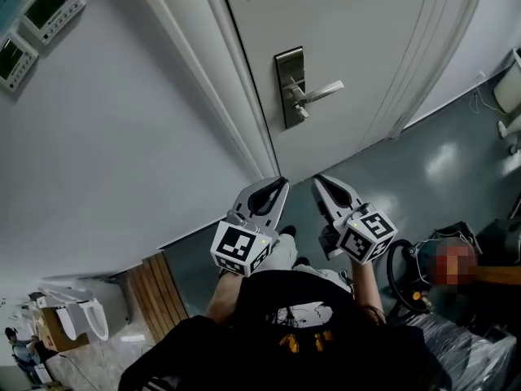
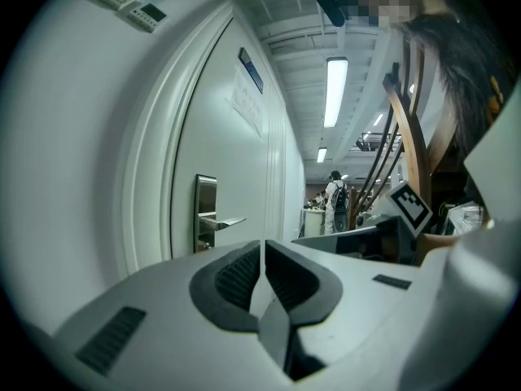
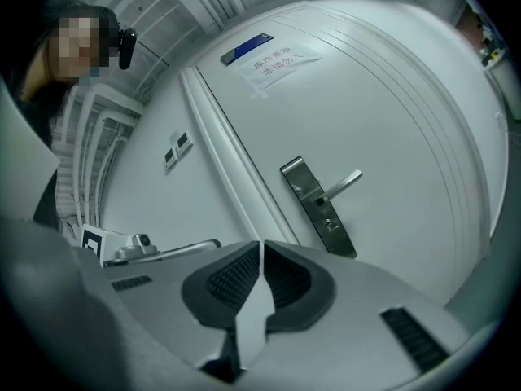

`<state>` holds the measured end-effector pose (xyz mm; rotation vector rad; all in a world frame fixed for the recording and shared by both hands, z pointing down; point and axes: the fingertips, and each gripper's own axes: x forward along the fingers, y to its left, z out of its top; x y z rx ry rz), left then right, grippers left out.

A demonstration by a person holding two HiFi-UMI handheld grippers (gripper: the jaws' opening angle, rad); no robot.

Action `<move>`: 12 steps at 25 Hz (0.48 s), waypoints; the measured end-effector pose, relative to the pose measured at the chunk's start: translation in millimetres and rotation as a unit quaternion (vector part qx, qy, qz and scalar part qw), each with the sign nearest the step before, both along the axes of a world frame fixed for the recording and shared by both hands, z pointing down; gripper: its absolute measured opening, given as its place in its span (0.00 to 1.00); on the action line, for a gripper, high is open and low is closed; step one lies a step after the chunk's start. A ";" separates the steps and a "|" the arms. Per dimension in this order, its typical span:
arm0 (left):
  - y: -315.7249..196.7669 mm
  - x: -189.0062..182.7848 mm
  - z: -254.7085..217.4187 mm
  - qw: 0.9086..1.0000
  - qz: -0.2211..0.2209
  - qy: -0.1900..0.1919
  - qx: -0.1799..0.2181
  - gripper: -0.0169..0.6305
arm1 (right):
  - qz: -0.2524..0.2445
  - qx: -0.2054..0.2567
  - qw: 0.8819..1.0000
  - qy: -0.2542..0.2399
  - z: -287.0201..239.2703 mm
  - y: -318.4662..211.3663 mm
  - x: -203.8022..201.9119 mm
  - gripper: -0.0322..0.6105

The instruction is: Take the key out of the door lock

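The white door [image 1: 358,47] carries a steel lock plate [image 1: 289,86] with a lever handle [image 1: 322,92]. A small key stub [image 1: 300,112] juts out of the plate just below the lever; it is too small to make out in detail. The same plate [image 3: 317,206] and lever [image 3: 345,184] show in the right gripper view. Both grippers hang low in front of the person's body, well short of the door. My left gripper [image 1: 279,186] is shut and empty, its tips [image 2: 262,248] meeting. My right gripper [image 1: 319,182] is shut and empty too, its tips [image 3: 260,248] together.
Two wall control panels [image 1: 49,6] sit left of the door frame [image 1: 220,80]. A paper notice [image 3: 273,59] is stuck high on the door. Wooden slats [image 1: 155,296] and a coiled cable [image 1: 403,267] lie on the floor. A person with a backpack [image 2: 335,198] stands far off.
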<state>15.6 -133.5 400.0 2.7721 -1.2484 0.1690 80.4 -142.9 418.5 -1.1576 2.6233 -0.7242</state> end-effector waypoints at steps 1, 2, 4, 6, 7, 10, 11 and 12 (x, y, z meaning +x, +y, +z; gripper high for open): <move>-6.1 -1.0 1.4 1.000 0.002 0.000 -0.001 0.06 | 0.003 -0.002 1.000 0.005 2.4 -8.4 0.5 0.06; -12.3 -2.4 2.5 1.000 0.004 0.000 -0.002 0.06 | 0.006 -0.004 1.000 0.008 4.6 -17.0 0.5 0.06; -24.7 -5.6 3.4 1.000 0.008 -0.001 -0.002 0.06 | 0.013 -0.010 1.000 0.014 9.2 -34.0 0.5 0.06; -37.5 -8.3 3.0 1.000 0.013 0.000 0.000 0.06 | 0.019 -0.016 1.000 0.012 11.5 -51.6 0.5 0.06; -44.1 -9.2 2.9 1.000 0.016 0.000 0.000 0.06 | 0.022 -0.018 1.000 0.011 12.4 -60.7 0.6 0.06; -61.5 -10.6 4.4 1.000 0.026 -0.001 0.000 0.06 | 0.031 -0.030 0.999 0.005 18.8 -86.1 0.9 0.06; -66.3 -10.9 4.7 1.000 0.029 0.000 0.000 0.06 | 0.035 -0.036 0.999 0.002 22.0 -93.6 1.0 0.06; -70.7 -11.1 4.8 0.999 0.033 0.000 0.001 0.06 | 0.038 -0.042 0.998 0.000 25.2 -100.9 1.1 0.06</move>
